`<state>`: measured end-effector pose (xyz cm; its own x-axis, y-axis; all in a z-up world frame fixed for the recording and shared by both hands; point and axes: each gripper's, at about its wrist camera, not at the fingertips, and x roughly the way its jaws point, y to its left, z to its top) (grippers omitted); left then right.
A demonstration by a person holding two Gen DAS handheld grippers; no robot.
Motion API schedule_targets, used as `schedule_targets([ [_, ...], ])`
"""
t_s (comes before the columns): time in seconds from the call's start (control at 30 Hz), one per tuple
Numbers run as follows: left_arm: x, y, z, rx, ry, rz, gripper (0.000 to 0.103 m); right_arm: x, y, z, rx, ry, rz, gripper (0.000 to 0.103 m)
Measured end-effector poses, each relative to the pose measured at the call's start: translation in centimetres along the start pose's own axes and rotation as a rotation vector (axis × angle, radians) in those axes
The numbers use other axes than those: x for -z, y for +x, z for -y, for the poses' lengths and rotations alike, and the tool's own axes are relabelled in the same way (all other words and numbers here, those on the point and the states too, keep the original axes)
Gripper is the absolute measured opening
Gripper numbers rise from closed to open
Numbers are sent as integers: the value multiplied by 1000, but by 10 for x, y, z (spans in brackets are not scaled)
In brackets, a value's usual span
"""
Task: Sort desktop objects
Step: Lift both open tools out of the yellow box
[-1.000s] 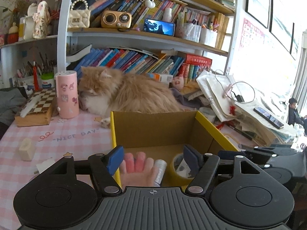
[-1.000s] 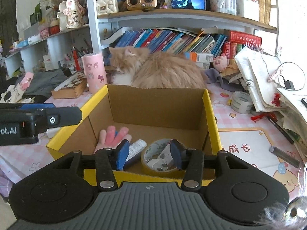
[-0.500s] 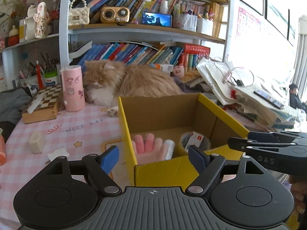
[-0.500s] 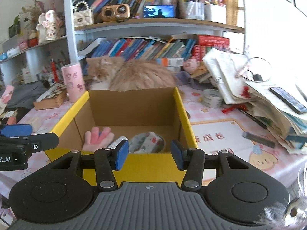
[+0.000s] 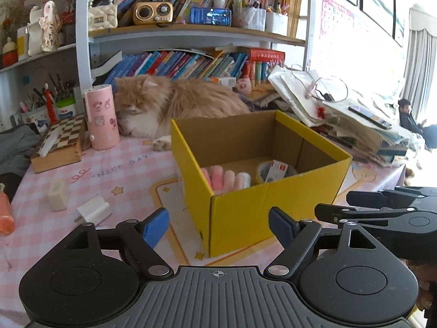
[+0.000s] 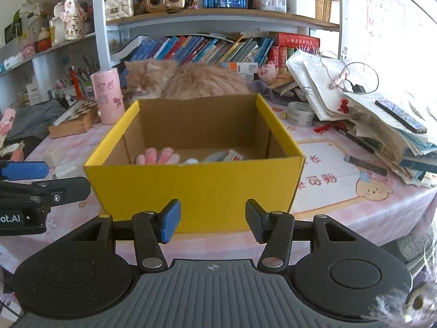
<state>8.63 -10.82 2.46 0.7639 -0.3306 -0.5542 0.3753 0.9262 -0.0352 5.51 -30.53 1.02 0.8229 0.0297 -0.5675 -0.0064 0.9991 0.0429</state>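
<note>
Several items already inside the yellow box: a pink hand-shaped toy, a small white tube and a tape roll with a card in it. Left on the surface, as far as visible: a white block and a white plug at about nine o'clock of the box, another tape roll at two o'clock, a dark pen at three. Both sets of fingers empty near the box's front: left gripper wide apart, right gripper partly apart and opening.
</note>
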Motion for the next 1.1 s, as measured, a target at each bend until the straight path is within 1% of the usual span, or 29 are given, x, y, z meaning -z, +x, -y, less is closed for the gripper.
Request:
schedule_targets([
  [0.27,12,-8,-19,20,0,-51,83,9,-3,-24,-21,15,-48,55],
  [0.47,22,-12,-34,30,-3,-93,84,18,-4,-47,-43,-2,-82,56],
  [0.87,33,-24,-51,63,54,-126,84,31,-9,-80,-46,11,-110,57],
  [1.1,41,-34,-70,54,49,-135,84,35,-10,-99,-54,24,-115,57],
])
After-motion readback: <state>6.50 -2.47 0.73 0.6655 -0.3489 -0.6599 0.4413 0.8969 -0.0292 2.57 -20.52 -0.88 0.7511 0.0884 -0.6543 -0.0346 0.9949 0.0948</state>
